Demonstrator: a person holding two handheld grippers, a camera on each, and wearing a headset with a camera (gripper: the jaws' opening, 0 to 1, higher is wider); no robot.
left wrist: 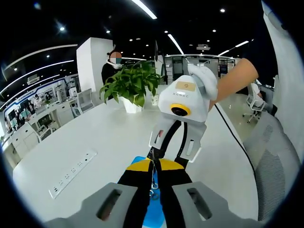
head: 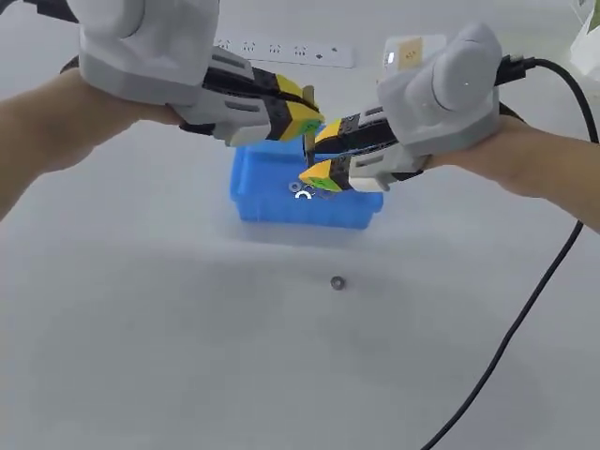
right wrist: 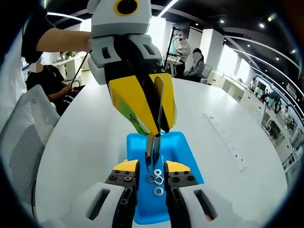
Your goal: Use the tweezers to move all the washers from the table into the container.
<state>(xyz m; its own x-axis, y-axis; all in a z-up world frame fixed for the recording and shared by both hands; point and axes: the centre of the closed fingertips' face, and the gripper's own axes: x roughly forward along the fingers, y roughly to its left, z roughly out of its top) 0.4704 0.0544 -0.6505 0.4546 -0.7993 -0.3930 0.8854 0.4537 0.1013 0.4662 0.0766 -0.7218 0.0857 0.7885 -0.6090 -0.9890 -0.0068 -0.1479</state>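
Grips the tweezers tight between the yellow-tipped jaws of the left gripper, entering from the top of the right gripper view. Points the thin metal tips downward at the middle of that frame, just above three washers lying close together on the floor of the blue container. Cannot tell whether the tips carry anything. Holds the right gripper released, jaws apart at the bottom of the frame, one on each side of the washers.

In the head view, has both grippers nose to nose over the container at frame centre, the left from the upper left, the right from the upper right. Has a lone washer on the white table, below the container toward the lower middle, well apart from it.

Shows a power strip along the top edge and a black cable trailing down the right side. Catches a potted plant left of centre in the left gripper view.
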